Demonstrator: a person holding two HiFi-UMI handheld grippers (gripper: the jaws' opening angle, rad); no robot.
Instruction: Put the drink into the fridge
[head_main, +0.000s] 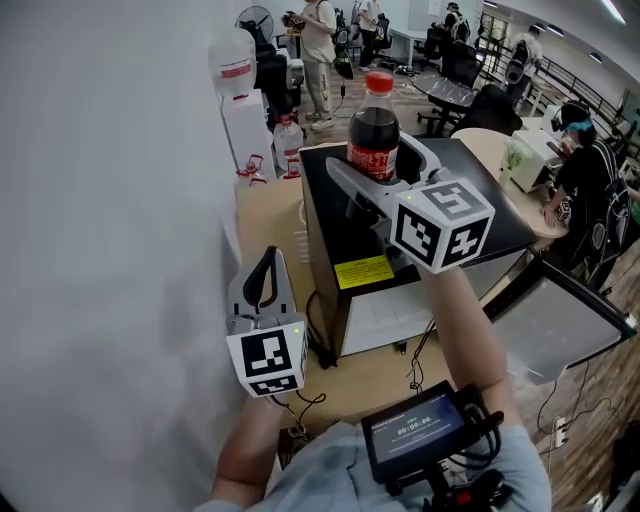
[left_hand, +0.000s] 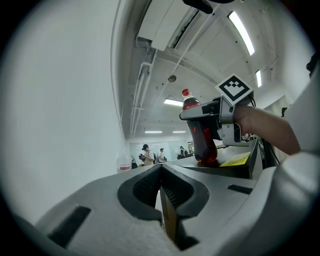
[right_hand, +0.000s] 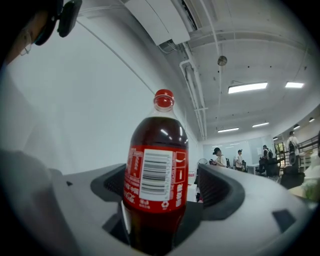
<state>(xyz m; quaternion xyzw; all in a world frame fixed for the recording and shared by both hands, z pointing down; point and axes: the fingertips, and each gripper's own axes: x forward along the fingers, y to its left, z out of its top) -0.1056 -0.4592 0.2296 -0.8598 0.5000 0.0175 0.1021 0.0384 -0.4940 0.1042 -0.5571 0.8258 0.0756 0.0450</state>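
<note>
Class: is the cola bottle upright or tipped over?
Upright: the cola bottle stands on its base on top of the black fridge, red cap uppermost.

Cola bottle upright on fridge top, between right gripper fingers.

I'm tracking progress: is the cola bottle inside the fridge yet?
No, the cola bottle stands upright on top of the fridge, between the open jaws of the right gripper.

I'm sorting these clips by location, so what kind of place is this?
Most likely an open-plan office or lab workspace: desks and office chairs with people behind, strip lights and exposed pipes on the ceiling, and a small black fridge on a wooden table.
</note>
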